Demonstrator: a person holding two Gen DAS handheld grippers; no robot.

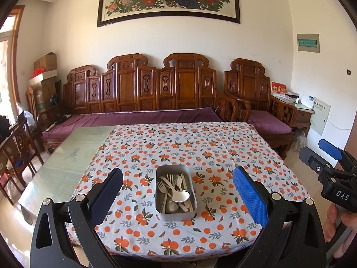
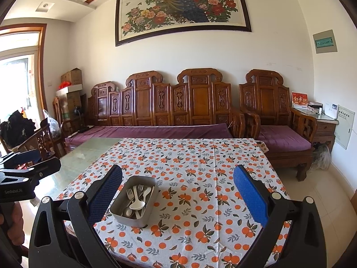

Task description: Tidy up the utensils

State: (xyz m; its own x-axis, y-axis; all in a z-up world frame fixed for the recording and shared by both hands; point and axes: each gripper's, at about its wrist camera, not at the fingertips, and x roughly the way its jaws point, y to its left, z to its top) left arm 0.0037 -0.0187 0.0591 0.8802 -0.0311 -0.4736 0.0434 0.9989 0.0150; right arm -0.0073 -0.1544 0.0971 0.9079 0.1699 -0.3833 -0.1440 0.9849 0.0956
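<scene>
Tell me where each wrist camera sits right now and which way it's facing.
Left wrist: sits behind the open left tool, above the table's near edge, facing the metal tin of utensils and the sofa; the right tool and a hand show at right.
Right wrist: sits behind the open right tool, further right, facing the same way; the tin lies left of centre and the left tool shows at left.
Shared: tin, tablecloth, sofa, peacock painting.

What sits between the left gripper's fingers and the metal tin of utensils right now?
Nothing but bare patterned tablecloth. In the left wrist view the left gripper stands open, the tin centred between its fingers, untouched.
</scene>
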